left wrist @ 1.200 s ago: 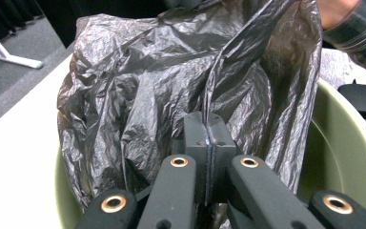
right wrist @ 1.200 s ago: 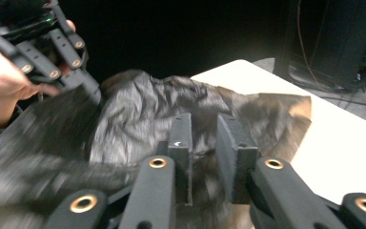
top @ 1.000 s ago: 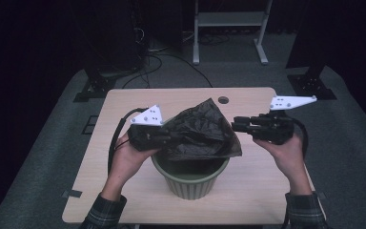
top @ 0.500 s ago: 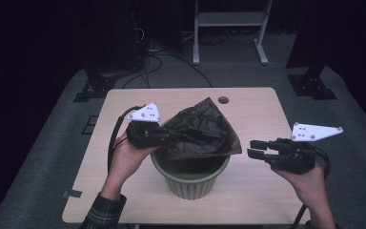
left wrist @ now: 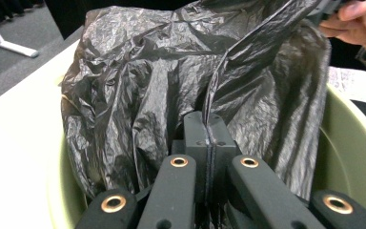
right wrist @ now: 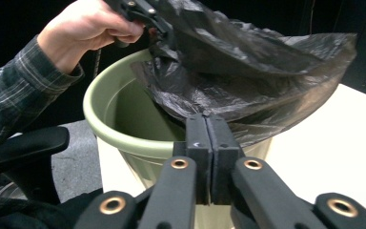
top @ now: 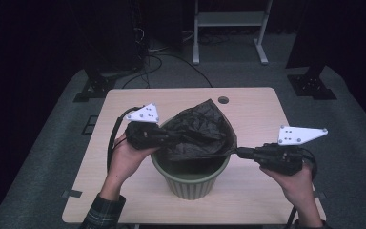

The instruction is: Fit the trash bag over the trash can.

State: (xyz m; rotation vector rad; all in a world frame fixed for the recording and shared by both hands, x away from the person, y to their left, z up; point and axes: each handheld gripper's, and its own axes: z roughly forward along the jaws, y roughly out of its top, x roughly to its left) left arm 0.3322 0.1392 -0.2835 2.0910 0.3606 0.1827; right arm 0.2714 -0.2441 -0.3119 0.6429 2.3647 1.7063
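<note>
Green plastic bin (top: 190, 179) standing near the front edge of the light wooden table (top: 257, 107), roughly midway across it. Black bin bag (top: 200, 133) draped over the bin's mouth, crumpled and peaked above the rim, part of it hanging down inside the bin against the inner wall. Left gripper (top: 169, 138) at the bin's left rim, jaws closed flat together on a pinched fold of the bag; in the left gripper view that fold (left wrist: 214, 102) rises straight out from between the shut pads (left wrist: 198, 138), with the bag (left wrist: 157, 86) spread behind it and the bin's pale green wall (left wrist: 348, 152) to either side. Right gripper (top: 240, 152) just outside the bin's right rim, jaws having just been closing and now pressed together, holding the bag's right edge where the film runs out to a point. In the right gripper view, closed pads (right wrist: 198, 140) meeting the bag's lower hem (right wrist: 248, 126) in front of the bin (right wrist: 124, 124), with the person's left hand (right wrist: 86, 31) and plaid sleeve (right wrist: 14, 95) beyond the bin's far rim.
</note>
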